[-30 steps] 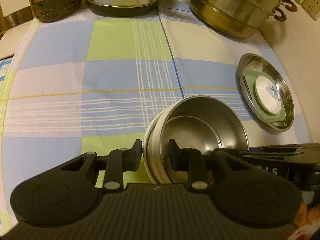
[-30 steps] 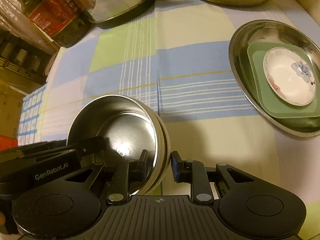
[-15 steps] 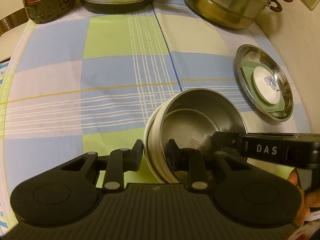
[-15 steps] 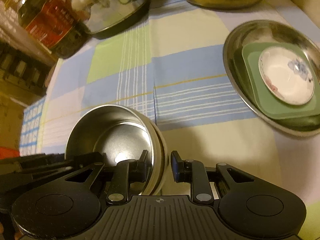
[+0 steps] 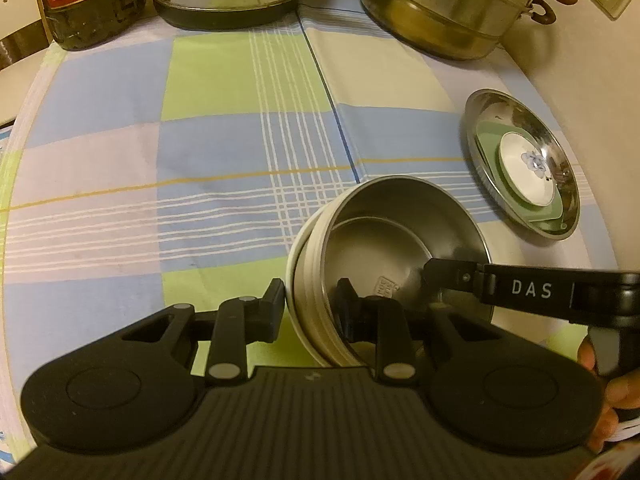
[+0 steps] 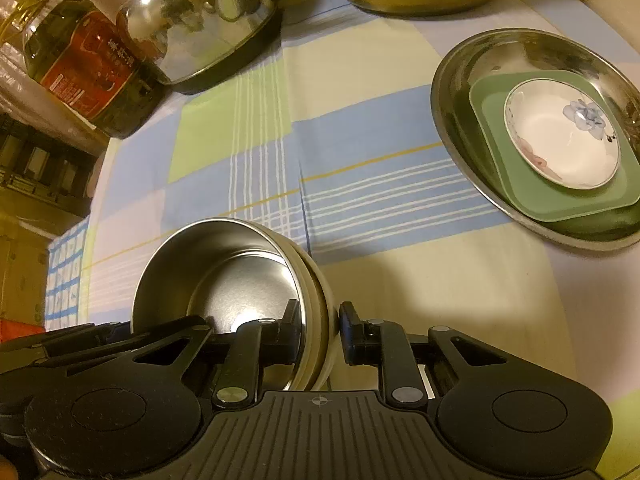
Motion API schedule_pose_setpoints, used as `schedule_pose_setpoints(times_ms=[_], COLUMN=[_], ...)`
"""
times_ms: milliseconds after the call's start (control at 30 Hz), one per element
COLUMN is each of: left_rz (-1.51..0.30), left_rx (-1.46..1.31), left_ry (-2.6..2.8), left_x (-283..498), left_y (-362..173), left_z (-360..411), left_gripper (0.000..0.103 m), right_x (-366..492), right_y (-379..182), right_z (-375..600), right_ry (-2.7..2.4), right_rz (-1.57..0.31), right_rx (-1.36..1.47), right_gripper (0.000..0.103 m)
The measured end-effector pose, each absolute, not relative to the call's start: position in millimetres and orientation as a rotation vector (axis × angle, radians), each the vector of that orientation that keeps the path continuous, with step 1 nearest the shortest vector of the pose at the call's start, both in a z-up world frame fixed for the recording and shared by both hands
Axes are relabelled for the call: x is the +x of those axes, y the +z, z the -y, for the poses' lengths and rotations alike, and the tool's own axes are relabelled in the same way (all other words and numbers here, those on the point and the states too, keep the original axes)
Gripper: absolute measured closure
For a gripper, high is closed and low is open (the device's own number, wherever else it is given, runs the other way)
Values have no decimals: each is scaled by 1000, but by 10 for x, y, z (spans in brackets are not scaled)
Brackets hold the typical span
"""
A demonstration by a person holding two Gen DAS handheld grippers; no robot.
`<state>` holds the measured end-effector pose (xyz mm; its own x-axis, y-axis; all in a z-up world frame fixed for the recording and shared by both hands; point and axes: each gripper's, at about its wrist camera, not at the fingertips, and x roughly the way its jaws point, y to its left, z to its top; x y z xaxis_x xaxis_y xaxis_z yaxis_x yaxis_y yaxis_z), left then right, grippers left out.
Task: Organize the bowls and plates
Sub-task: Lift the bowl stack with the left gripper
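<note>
1. While the steel dish already holds the green plate and the flowered saucer, plates look sorted
2. Bowl stack, steel inside cream, is held above the checked cloth, unplaced
3. Left gripper and right gripper each pinch opposite rims
4. Stack has risen and the dish stack sits nearer than a second ago

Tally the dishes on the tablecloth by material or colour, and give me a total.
Steel: 2, the bowl held by the left gripper and right gripper, and the round steel plate.
Green: 1, the square plate.
White, flowered: 1, the small dish.
Total: 4.
</note>
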<state>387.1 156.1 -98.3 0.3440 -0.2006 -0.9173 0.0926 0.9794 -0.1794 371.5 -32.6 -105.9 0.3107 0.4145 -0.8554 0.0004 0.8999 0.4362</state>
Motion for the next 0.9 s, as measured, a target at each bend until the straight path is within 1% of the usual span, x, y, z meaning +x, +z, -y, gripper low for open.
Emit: schedule_pose_setpoints(times_ms=[167,600,900], left_rz=[-1198,-1229,-1207], left_rx=[-109,-110,-121], left_ry=[-197,-194,-175], left_x=[3861,3832,3782], left_y=[-985,-954,-861], left_z=[-1578,-1487,-1451], left_gripper=[78,78,78], right_x=[3691,3720,3715], right_y=[-1066,-994,-909], right_z=[358,366,417], right_ry=[274,271,305], right_rz=[-1227,-1241,-1232], right_rx=[414,347,324], right_gripper=[83,86,87])
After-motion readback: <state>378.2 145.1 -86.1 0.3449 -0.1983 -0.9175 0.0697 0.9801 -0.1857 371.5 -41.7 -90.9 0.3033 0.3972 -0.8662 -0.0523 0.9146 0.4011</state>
